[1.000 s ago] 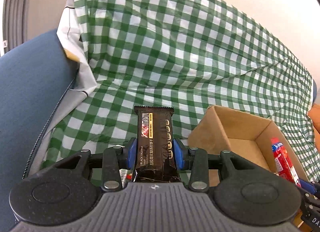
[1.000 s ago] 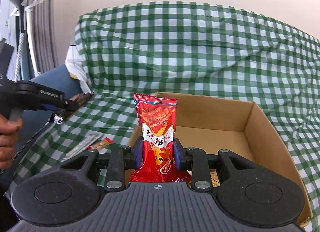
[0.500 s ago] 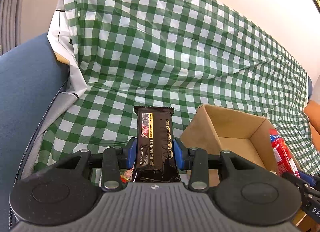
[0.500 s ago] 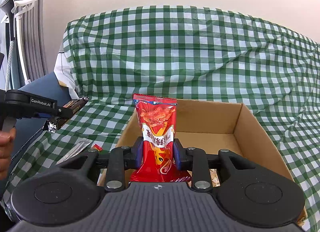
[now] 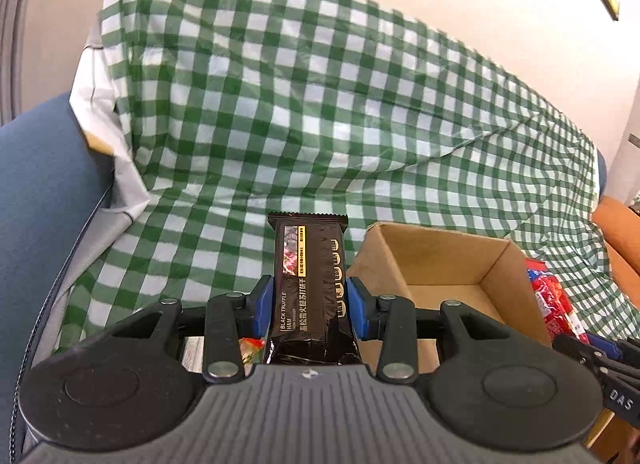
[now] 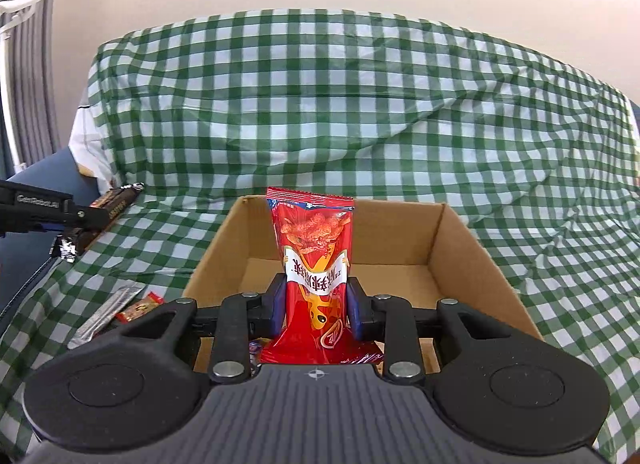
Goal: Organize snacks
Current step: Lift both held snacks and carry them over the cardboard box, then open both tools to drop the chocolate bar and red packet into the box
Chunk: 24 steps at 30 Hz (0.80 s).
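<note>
Snacks box: open cardboard box (image 6: 460, 248) on checked cloth (image 6: 360, 103).
Left hand-held gripper (image 5: 307, 306): clamped on upright black cracker bar (image 5: 308, 264), left of box.
Right hand-held gripper (image 6: 316, 306): clamped on upright red snack packet (image 6: 314, 248), above box's near edge.

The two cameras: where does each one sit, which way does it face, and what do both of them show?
Left wrist: sits on the left gripper, looks along its fingers past the black cracker pack toward the checkered cloth.
Right wrist: sits on the right gripper, looks past the red snack packet into the cardboard box.
Shared: box, cloth, both snacks, and each view catches the other gripper at its edge.
</note>
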### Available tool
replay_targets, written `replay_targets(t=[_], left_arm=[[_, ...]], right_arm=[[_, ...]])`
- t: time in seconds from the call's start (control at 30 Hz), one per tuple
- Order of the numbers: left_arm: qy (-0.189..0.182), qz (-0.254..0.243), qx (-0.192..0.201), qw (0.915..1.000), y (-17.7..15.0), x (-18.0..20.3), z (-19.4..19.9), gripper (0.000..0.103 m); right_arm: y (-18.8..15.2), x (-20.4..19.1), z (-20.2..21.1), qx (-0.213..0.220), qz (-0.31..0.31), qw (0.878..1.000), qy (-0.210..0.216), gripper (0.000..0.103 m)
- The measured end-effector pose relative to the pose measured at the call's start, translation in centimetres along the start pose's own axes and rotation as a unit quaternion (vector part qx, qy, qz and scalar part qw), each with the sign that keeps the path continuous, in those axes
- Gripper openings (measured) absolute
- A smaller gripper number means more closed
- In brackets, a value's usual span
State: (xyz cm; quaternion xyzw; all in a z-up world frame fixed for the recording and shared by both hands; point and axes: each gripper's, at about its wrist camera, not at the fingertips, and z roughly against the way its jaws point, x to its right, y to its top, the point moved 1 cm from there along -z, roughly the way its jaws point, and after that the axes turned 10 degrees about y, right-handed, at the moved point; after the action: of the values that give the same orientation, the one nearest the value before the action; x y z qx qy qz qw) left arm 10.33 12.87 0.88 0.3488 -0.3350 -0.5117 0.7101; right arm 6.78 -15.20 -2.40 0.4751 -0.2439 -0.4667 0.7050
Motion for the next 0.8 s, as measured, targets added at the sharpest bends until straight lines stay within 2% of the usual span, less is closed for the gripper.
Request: replay_targets(t=[0.3, 0.8], left_arm=[[-0.032, -0.022, 0.034, 0.9987, 0.0, 1.9, 1.0, 0.043], [-0.065, -0.04, 0.046, 0.996, -0.1, 4.4, 0.8, 0.043]], right_arm=[[0.2, 0.8, 0.1, 0.013, -0.017, 0.999, -0.045, 0.032], [0.2, 1.2, -0.1, 0.015, -0.021, 0.997, -0.077, 0.032]])
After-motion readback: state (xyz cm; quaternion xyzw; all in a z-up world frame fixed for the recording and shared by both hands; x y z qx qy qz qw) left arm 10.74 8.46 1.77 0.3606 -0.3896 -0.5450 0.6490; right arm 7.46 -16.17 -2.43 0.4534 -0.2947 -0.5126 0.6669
